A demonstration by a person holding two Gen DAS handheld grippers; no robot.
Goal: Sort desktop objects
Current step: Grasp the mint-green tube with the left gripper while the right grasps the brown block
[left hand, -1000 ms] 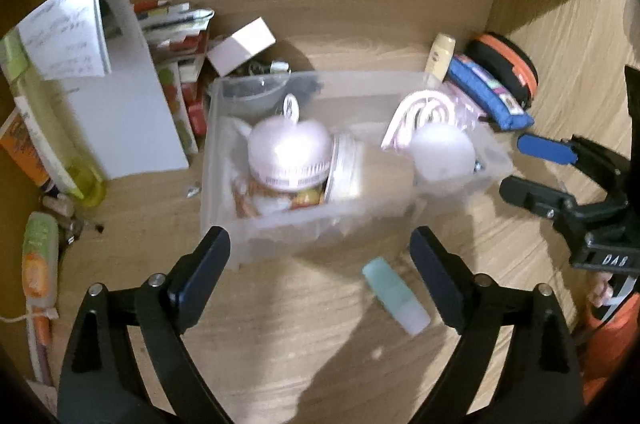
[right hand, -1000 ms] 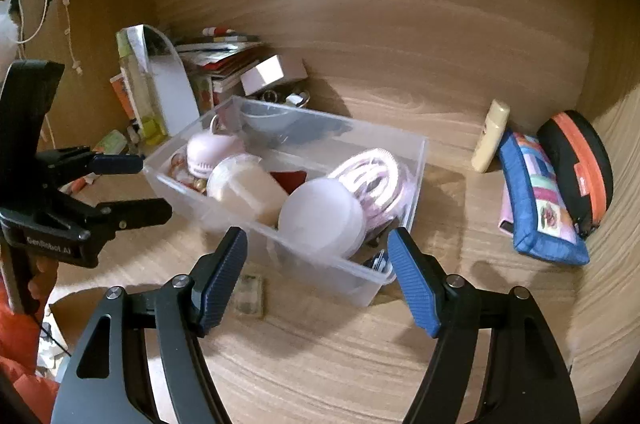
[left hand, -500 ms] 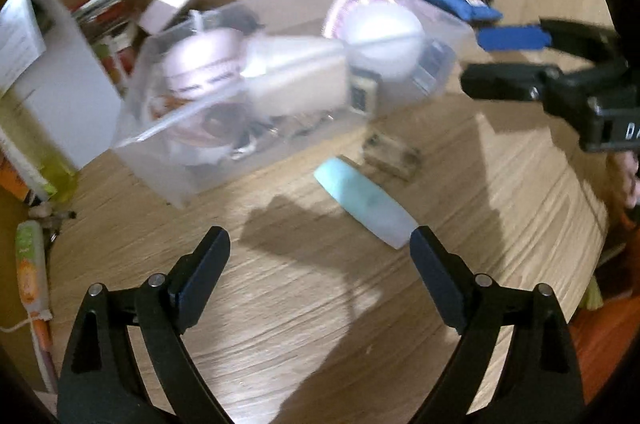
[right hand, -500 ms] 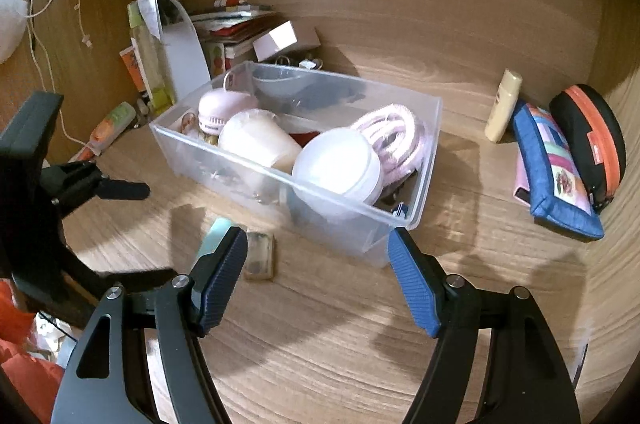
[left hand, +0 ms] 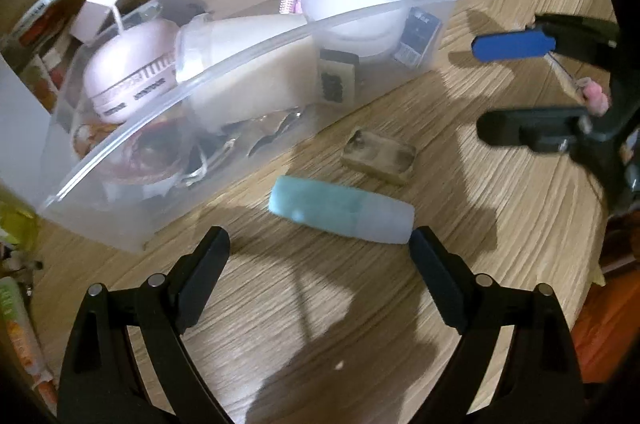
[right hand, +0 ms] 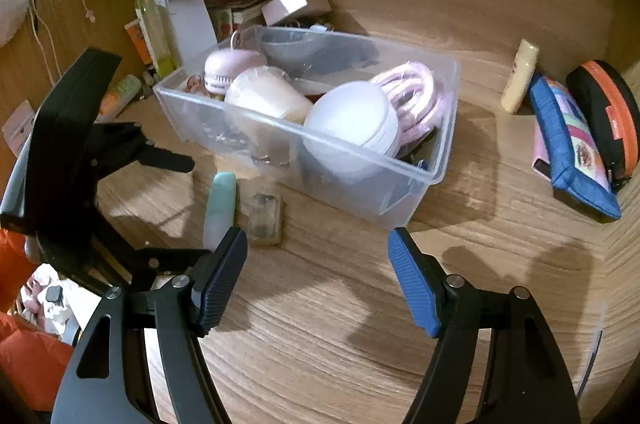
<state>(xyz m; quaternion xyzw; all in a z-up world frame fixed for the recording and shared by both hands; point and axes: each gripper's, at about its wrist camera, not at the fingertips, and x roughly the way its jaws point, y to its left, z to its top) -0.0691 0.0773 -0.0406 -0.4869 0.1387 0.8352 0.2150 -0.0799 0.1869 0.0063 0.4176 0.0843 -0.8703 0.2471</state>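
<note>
A teal tube with a frosted cap (left hand: 340, 209) (right hand: 219, 207) lies flat on the wooden desk just in front of the clear plastic bin (left hand: 120, 224) (right hand: 436, 159). Beside it lies a small tan block (left hand: 378, 153) (right hand: 264, 218). My left gripper (left hand: 320, 264) (right hand: 172, 207) hovers over the tube, open wide, its fingers on either side of the tube without touching it. My right gripper (right hand: 316, 264) (left hand: 516, 85) stands open over bare desk, to the right of the block, with nothing between its blue pads. The bin holds a pink fan (left hand: 128, 71), a white dome (right hand: 352, 123), a pink coiled cable (right hand: 416, 91) and other items.
At the back right lie a blue pouch (right hand: 572, 139), a black and orange case (right hand: 608, 111) and a cream tube (right hand: 520, 75). Books, a white box (right hand: 284, 3), a white stand (right hand: 188, 7) and a green bottle (right hand: 154, 27) crowd the back left.
My left gripper has dropped and rolled, bringing the teal tube from its right side to between its fingers. The right gripper has sunk a little toward the desk. Neither opening has changed.
</note>
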